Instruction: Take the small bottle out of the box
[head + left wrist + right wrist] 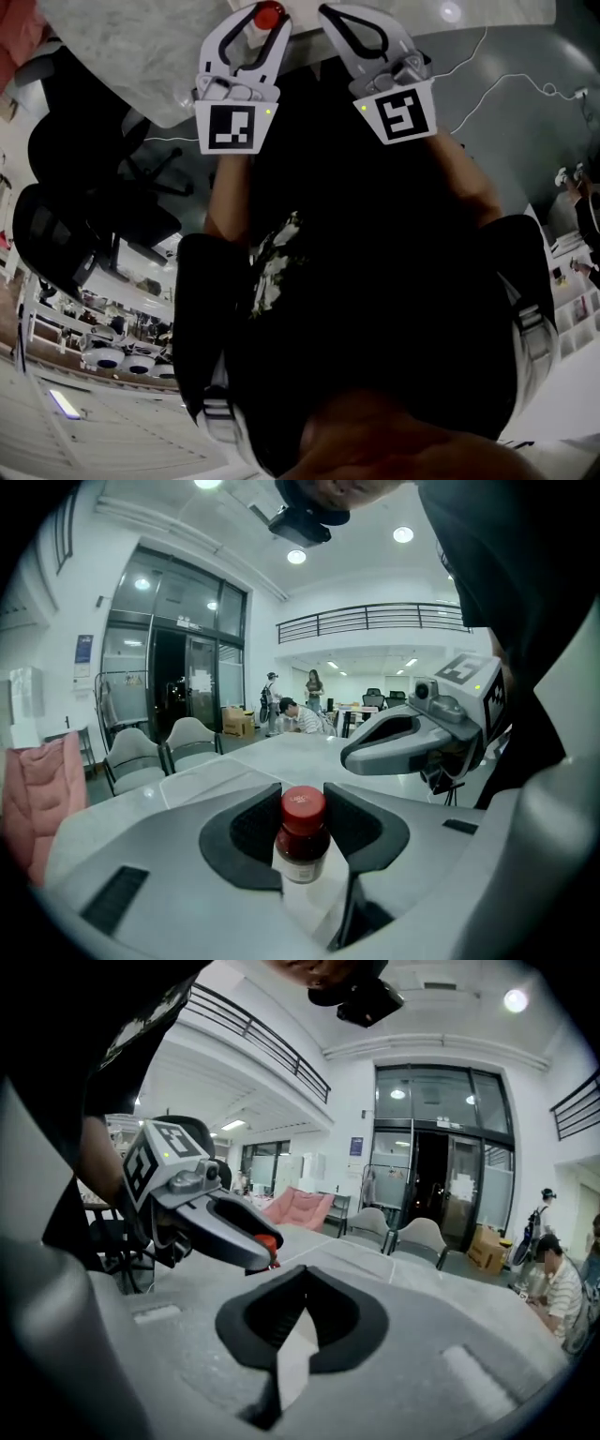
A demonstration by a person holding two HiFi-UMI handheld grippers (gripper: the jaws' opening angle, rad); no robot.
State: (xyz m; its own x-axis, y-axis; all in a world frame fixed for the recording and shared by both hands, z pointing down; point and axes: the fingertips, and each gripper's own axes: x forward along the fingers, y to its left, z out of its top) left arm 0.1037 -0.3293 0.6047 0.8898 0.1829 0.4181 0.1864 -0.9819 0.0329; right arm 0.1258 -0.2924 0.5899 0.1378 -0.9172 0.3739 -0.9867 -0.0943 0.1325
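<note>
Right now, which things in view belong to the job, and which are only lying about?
Job:
bottle, gripped by the left gripper
right gripper, shut and empty

Lying about:
grey chairs
pink seat
cardboard box near the door

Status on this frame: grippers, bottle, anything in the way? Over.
Left gripper jaws clamped on small bottle. Right gripper jaws shut, empty. Box out of view; no obstruction seen.

tall glass doors [441, 1176], a railed balcony [375, 619], round ceiling lights [403, 534], grey chairs [141, 757] beside a white table [291, 747].
</note>
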